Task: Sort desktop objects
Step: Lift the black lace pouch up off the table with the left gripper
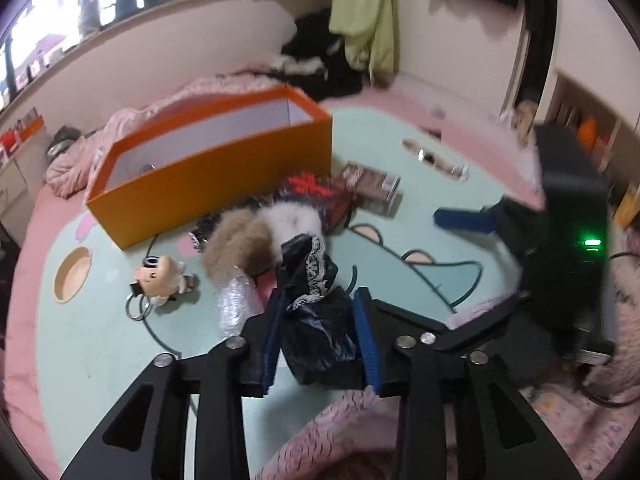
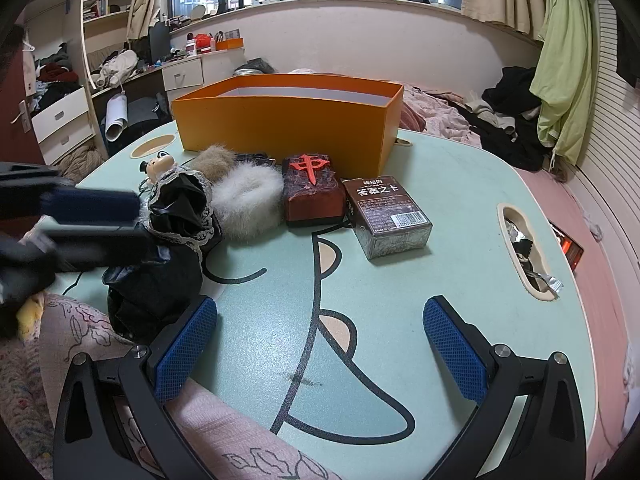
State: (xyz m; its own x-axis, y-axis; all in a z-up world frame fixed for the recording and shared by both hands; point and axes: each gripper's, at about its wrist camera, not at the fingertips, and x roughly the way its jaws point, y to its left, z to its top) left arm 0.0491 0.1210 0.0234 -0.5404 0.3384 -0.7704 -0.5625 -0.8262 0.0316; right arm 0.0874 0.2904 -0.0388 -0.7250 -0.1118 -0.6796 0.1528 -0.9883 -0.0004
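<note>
My left gripper (image 1: 320,328) is shut on a black satin cloth with white lace trim (image 1: 312,304), held just above the mint table (image 1: 120,340); the cloth (image 2: 172,236) and that gripper (image 2: 92,216) also show at the left of the right wrist view. My right gripper (image 2: 320,344) is open and empty over the table's front. An open orange box (image 2: 288,116) stands at the back. Before it lie a white and brown fur piece (image 2: 244,196), a red mahjong-tile block (image 2: 312,188), a dark card box (image 2: 384,216) and a small doll keychain (image 1: 160,280).
A silvery wrapped piece (image 1: 234,304) lies by the fur. The table has a round cup hole (image 1: 73,274) at the left and a slot (image 2: 524,248) holding wrappers at the right. Pink bedding (image 2: 224,436) lies under the front edge. A cluttered bed and desk lie behind.
</note>
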